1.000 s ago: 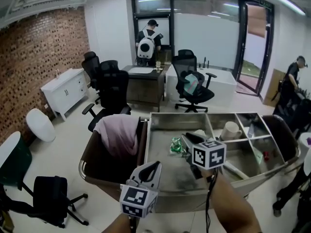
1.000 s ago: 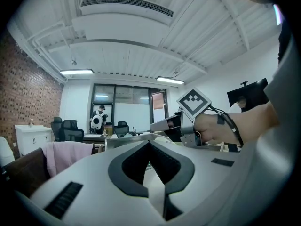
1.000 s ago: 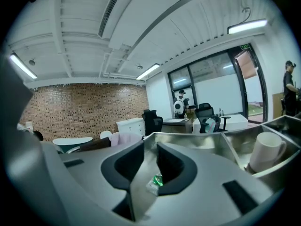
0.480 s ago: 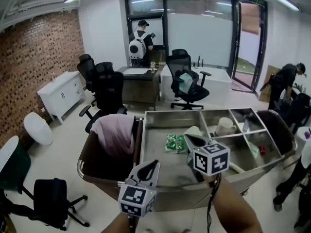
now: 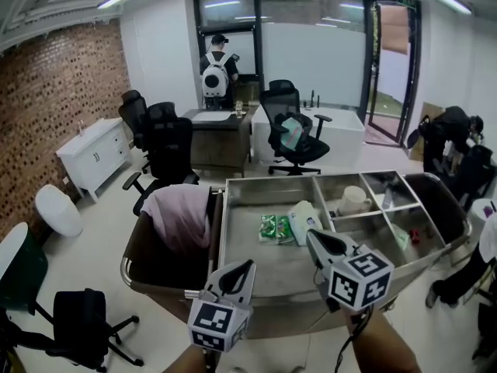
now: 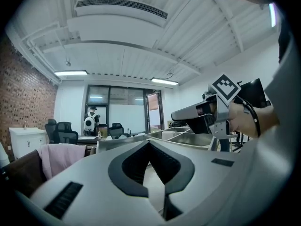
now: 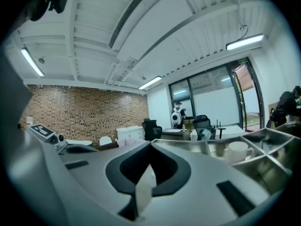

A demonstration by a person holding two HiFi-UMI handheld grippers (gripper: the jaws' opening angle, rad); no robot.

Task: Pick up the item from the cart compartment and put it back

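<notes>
A green packet (image 5: 273,228) and a pale pouch (image 5: 304,220) lie side by side in the large compartment of the steel cart (image 5: 256,282). My right gripper (image 5: 312,234) hovers just on the near side of the pouch, shut and empty, its tips touching in the right gripper view (image 7: 150,142). My left gripper (image 5: 247,264) hangs over the cart's near left part, also shut with nothing in it (image 6: 148,141). A white mug (image 5: 353,200) stands in a smaller compartment to the right, also in the right gripper view (image 7: 237,150).
A brown bag with a pink cloth (image 5: 182,216) hangs on the cart's left end. Small items lie in the right compartments (image 5: 415,235). Black office chairs (image 5: 295,142), a desk (image 5: 217,134) and a white cabinet (image 5: 89,150) stand beyond. A person (image 5: 213,76) stands at the back, another (image 5: 450,134) bends at the right.
My right gripper has drawn back toward me and to the right, away from the green packet. The pale pouch now lies uncovered beside it. The left gripper has barely moved.
</notes>
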